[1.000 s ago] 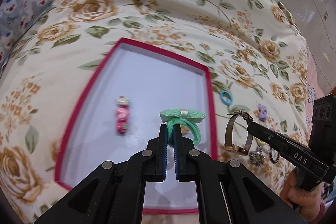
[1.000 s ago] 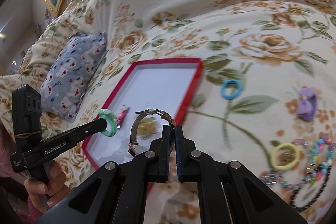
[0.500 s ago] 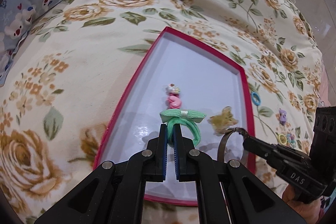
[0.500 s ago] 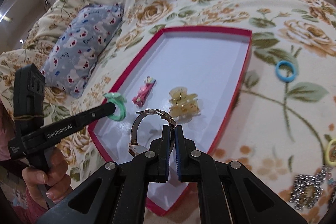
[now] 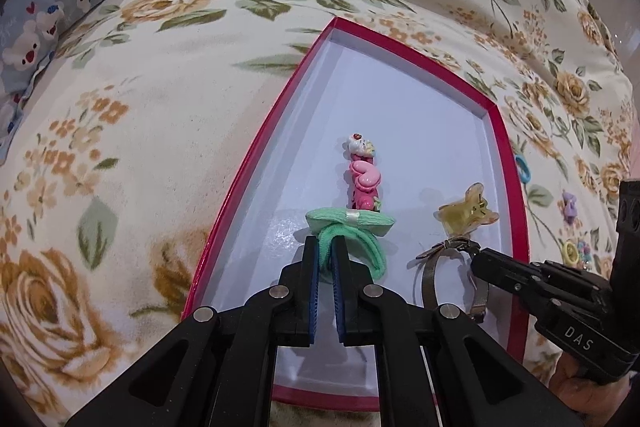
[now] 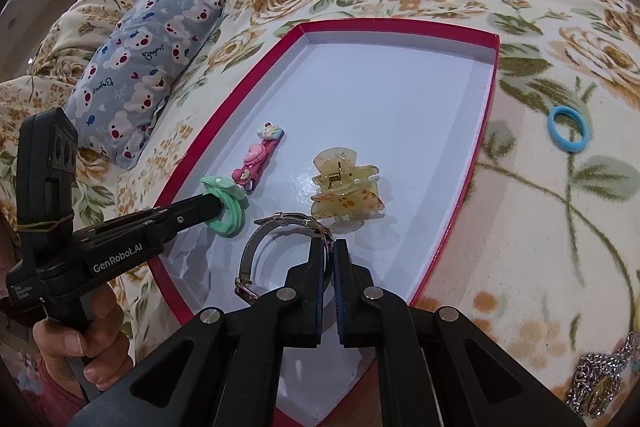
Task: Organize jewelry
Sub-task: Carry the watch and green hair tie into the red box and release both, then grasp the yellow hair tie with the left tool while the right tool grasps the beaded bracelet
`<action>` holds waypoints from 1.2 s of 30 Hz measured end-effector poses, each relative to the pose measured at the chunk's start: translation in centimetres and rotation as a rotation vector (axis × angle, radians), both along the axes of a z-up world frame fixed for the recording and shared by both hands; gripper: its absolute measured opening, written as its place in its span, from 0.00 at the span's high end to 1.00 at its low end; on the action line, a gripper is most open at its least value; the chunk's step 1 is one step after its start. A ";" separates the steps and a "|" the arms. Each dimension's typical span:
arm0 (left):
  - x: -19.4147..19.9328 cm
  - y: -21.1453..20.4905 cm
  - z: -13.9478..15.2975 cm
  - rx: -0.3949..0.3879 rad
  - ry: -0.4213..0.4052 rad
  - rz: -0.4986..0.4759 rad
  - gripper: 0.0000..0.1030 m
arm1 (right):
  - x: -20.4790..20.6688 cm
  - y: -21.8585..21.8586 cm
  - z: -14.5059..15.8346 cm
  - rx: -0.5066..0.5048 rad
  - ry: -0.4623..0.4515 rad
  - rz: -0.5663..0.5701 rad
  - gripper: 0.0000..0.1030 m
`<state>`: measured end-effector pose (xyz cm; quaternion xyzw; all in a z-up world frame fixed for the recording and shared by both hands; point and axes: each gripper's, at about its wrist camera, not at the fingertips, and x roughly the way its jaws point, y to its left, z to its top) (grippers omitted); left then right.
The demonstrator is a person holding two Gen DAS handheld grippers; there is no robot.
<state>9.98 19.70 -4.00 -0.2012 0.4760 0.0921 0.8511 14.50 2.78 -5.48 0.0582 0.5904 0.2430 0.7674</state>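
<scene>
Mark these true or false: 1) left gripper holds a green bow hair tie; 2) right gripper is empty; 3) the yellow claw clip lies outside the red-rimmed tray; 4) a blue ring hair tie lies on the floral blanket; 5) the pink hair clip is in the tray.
1) True. The left gripper is shut on the green bow hair tie.
2) False. The right gripper is shut on a grey metal-mesh watch band.
3) False. The translucent yellow claw clip lies inside the red-rimmed white tray.
4) True. The blue ring hair tie lies on the floral blanket, outside the tray.
5) True. The pink decorated hair clip lies on the tray floor.
</scene>
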 end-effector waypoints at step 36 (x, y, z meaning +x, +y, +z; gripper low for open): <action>-2.8 -4.5 5.3 0.003 -0.096 -0.051 0.51 | -2.9 -11.5 7.3 0.071 -0.134 -0.263 0.68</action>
